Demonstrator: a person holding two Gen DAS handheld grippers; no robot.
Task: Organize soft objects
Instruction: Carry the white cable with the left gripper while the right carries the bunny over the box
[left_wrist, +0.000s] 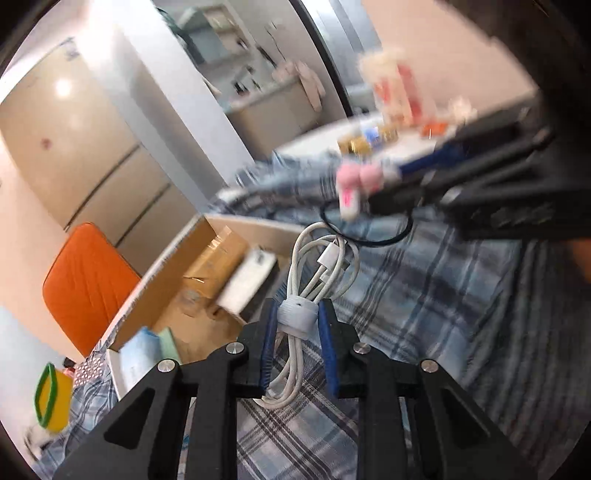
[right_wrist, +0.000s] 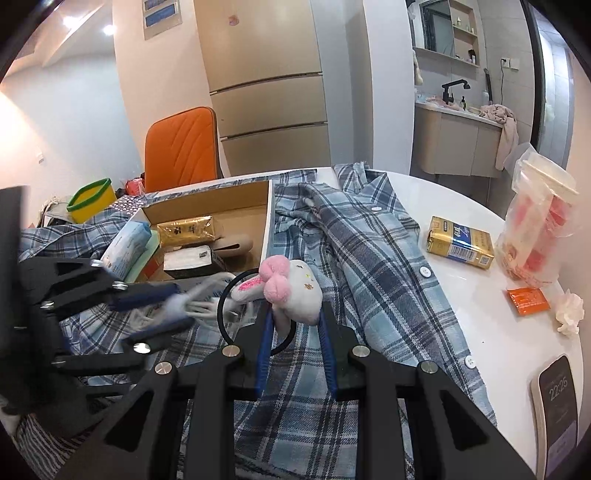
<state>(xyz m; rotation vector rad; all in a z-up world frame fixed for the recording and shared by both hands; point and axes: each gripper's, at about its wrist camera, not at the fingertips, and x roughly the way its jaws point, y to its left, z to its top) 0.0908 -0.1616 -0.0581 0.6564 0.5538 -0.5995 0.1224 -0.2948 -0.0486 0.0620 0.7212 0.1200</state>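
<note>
- Holding a coiled white charging cable (left_wrist: 317, 273), the left gripper (left_wrist: 298, 325) is clamped on its strap: light, floppy, loops dangling.
- Right gripper (right_wrist: 295, 325) pinches a plush rabbit hair tie (right_wrist: 291, 291), soft, squashable.
- Both hang just right of the cardboard box (right_wrist: 221, 203), open-topped; its near wall looks the only obstacle.

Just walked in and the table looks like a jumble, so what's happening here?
A person is tidying with a handheld gripper in each hand. The left gripper is shut on a bundled white cable. The right gripper is shut on a small plush bunny with a black hair loop. Both are over a plaid shirt, beside an open cardboard box.
</note>
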